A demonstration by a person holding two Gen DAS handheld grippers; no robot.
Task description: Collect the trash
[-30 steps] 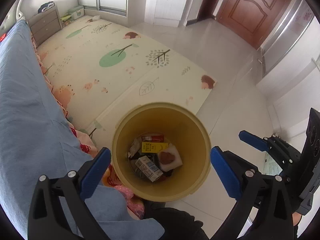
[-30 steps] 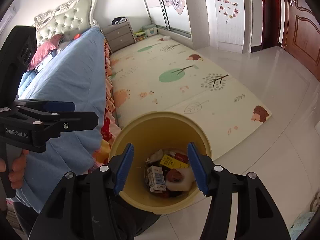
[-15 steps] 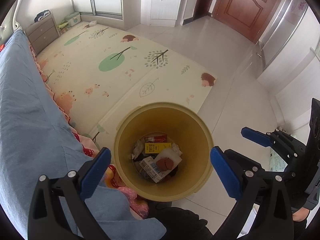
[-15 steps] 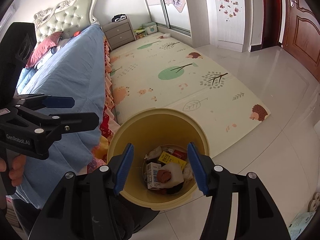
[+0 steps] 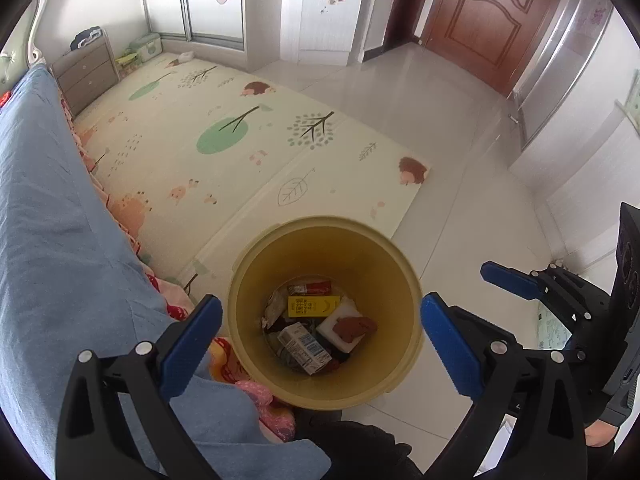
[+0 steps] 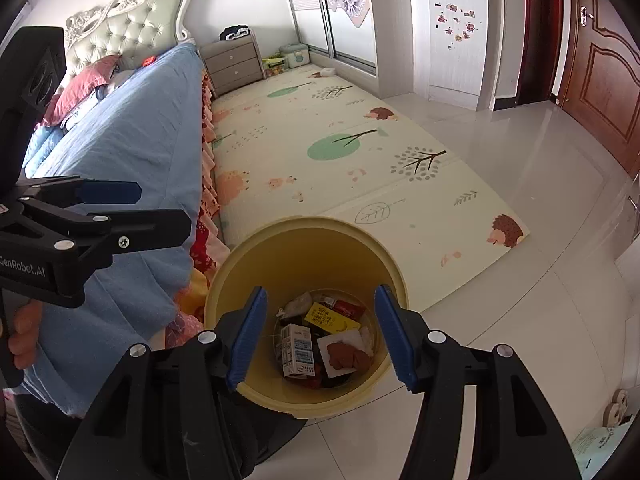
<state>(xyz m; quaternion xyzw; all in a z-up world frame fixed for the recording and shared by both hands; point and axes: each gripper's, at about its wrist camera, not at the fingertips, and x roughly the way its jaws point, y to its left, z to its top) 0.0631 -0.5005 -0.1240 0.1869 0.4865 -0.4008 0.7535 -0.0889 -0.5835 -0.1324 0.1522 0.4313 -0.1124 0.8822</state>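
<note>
We see the bottom of the yellow bin (image 5: 325,384) only in part: its near wall hides some of the trash, and the darker scraps under the cartons are too jumbled for us to name. What we can tell apart inside is a yellow carton (image 5: 313,306), a white-and-blue carton (image 5: 305,347), a red wrapper (image 5: 310,289) and a white pad with a brown lump (image 5: 349,328) on it.

Our left hand-held gripper (image 5: 320,348) hangs above the bin with its blue pads spread wide and nothing between them. Our right hand-held gripper (image 6: 320,336) is likewise spread and empty over the bin (image 6: 304,394).

The bin stands on the tiled floor (image 5: 472,184), just beside the bed (image 5: 52,240) with its blue cover, touching the corner of the patterned play mat (image 5: 240,152). Beyond it are a bedside drawer chest (image 6: 234,64) and a brown door (image 5: 492,20).
</note>
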